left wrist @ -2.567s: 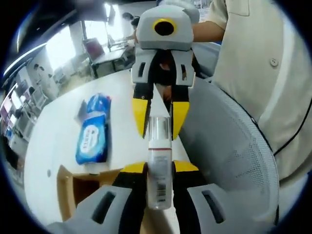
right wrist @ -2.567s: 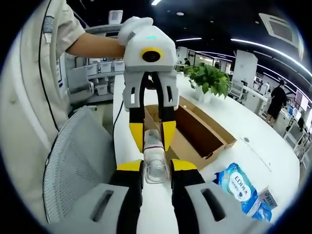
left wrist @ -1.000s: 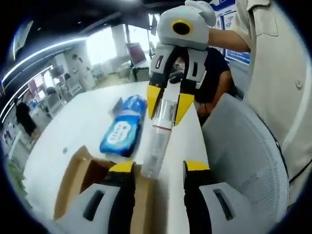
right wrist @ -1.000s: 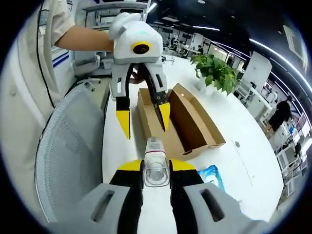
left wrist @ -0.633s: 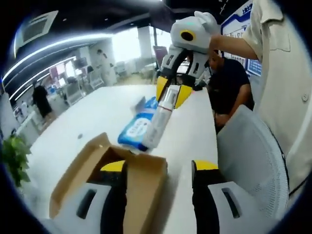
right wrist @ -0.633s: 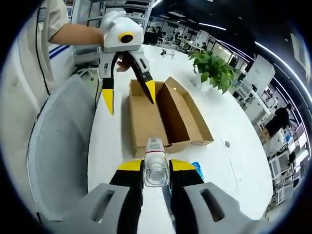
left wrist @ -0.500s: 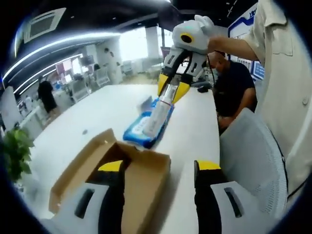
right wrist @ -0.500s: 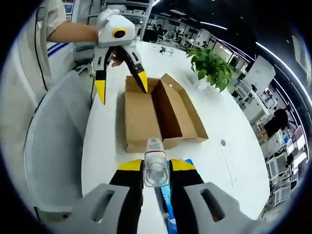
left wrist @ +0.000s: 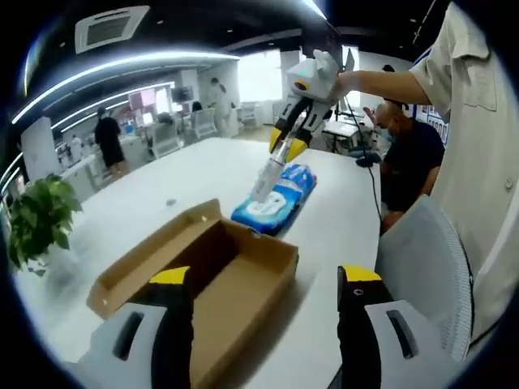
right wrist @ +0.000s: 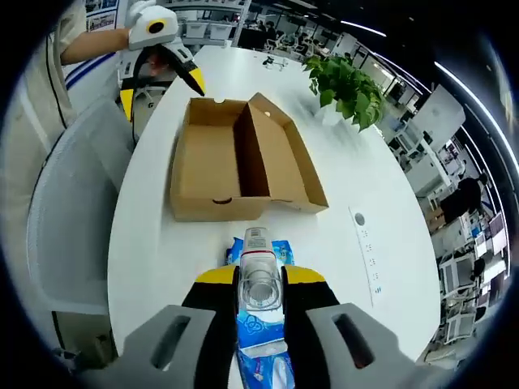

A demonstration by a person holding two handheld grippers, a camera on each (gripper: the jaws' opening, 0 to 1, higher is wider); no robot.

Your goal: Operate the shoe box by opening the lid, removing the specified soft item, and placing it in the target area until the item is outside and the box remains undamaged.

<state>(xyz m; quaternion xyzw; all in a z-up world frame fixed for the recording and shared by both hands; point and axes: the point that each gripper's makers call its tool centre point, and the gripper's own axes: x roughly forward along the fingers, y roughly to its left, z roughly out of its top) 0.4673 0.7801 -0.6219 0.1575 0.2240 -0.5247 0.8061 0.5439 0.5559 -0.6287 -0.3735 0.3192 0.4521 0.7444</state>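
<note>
Since the earlier frames, the bottle point(right wrist: 259, 271) has been handed off completely: 2.6 s ago both grippers were clamped on it, and now it's gripped by the right gripper point(right wrist: 259, 279) alone, jaws closed snug on its clear cap end. The left gripper point(left wrist: 266, 279) has been pulled back, jaws spread wide with nothing between them, over the near end of the shoe box point(left wrist: 212, 271). In the right gripper view the bottle is seen in the lower middle of the frame, held above the blue wipes pack point(right wrist: 261, 340) that lies on the white table point(right wrist: 146, 243); whether contact has been made can't be told. The box, lid already flipped open and looking empty, is seen in the upper middle of that view, well apart from the bottle. In the left gripper view the bottle point(left wrist: 266, 174) is seen upper right of centre, long axis slanted, base end pointed down toward the pack point(left wrist: 277, 198). So the placing step seems to be in hand; probably what's called for next is that the bottle be lowered onto the table near the pack and let go gently.
</note>
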